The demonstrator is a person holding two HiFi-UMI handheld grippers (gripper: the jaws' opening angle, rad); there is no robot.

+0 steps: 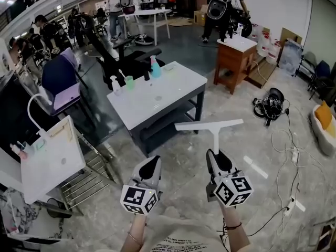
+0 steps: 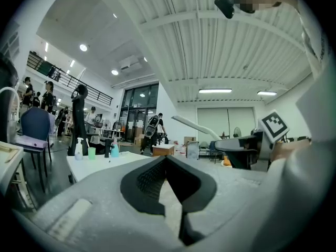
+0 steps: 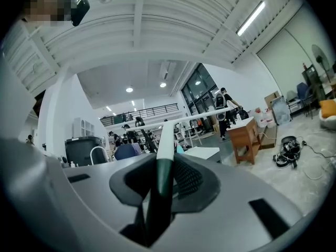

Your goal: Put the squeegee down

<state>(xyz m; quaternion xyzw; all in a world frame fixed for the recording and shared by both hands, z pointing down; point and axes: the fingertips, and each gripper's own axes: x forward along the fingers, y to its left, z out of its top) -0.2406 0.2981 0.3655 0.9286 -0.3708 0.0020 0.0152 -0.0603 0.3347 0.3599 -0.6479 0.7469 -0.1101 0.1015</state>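
The squeegee has a long white blade on a white neck and a dark green handle. My right gripper is shut on that handle and holds it level over the floor, blade crosswise in front. In the right gripper view the squeegee runs straight out between the jaws of the right gripper. My left gripper hangs beside it on the left, shut with nothing in it. The left gripper shows its pads together, and the squeegee passes at its right. A white table stands ahead.
On the table's far end stand a teal spray bottle, a green cup and a white bottle. A wooden cabinet is at the right, cables lie on the floor, a white-topped cart stands left. People move about at the back.
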